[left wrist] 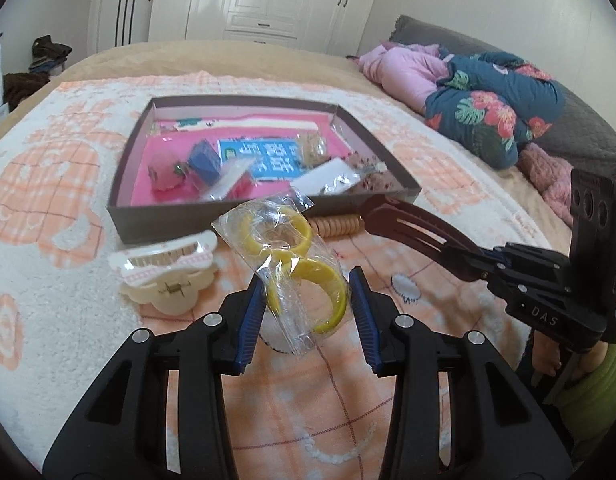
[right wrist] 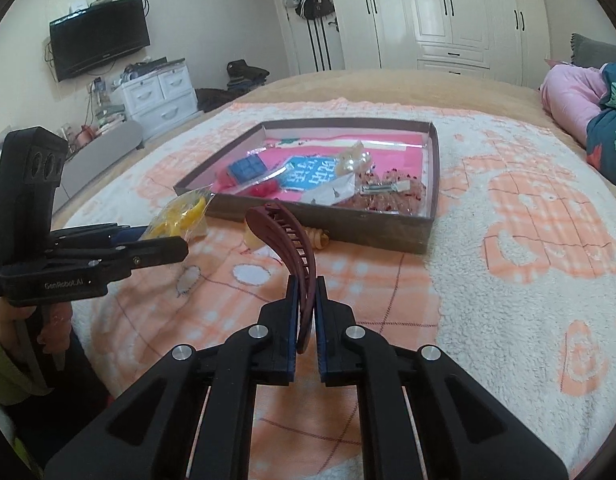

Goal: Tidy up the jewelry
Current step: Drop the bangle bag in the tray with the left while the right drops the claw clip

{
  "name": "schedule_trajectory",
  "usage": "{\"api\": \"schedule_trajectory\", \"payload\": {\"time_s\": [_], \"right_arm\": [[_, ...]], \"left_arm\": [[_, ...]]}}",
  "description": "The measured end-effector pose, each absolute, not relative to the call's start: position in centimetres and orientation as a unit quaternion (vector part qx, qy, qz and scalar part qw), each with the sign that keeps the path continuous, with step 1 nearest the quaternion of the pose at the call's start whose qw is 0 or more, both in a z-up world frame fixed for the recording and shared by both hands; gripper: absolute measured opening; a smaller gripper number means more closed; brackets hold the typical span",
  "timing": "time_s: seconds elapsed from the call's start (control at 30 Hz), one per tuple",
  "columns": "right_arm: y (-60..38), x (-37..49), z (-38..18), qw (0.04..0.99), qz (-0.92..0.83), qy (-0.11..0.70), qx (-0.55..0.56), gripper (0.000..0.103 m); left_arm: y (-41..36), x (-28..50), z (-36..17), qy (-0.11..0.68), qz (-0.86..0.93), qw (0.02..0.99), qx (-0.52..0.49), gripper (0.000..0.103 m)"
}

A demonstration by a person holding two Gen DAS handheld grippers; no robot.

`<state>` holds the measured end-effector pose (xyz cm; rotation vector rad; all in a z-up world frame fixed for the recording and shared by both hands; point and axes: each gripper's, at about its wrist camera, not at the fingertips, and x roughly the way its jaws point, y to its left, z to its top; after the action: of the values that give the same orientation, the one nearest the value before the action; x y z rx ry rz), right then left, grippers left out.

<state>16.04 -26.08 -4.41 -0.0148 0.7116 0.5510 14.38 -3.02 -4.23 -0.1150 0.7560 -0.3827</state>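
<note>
My left gripper (left wrist: 306, 280) is shut on a clear bag of yellow bangles (left wrist: 303, 276) and holds it above the blanket, just in front of the box. The bag of yellow bangles (right wrist: 179, 212) and the left gripper (right wrist: 179, 246) also show at the left of the right wrist view. My right gripper (right wrist: 305, 282) is shut on a curved maroon hair clip (right wrist: 283, 236), whose far end rises toward the box. The same maroon hair clip (left wrist: 404, 220) juts from the right gripper (left wrist: 452, 250) in the left wrist view. A shallow brown box (left wrist: 267, 216) with a pink lining holds several small items.
A cream hair claw (left wrist: 167, 276) lies on the blanket left of the bag. A wooden beaded piece (left wrist: 340, 226) rests against the box's front wall. Folded quilts (left wrist: 488, 108) are piled at the right. A person's hand (right wrist: 11, 316) grips the left handle.
</note>
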Motion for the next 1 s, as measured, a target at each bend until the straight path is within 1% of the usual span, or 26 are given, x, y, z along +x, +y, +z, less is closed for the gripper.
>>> {"api": "schedule_trajectory", "payload": {"time_s": [0.47, 1.0], "right_arm": [[-23.7, 17.0, -2.1, 0.907, 0.266, 0.327, -0.016, 0.008], [-20.6, 19.2, -1.8, 0.906, 0.271, 0.325, -0.026, 0.008]], "left_arm": [[-0.3, 14.6, -2.4, 0.337, -0.166, 0.922, -0.089, 0.033], [2.8, 16.2, -1.6, 0.325, -0.133, 0.929, -0.114, 0.033]]}}
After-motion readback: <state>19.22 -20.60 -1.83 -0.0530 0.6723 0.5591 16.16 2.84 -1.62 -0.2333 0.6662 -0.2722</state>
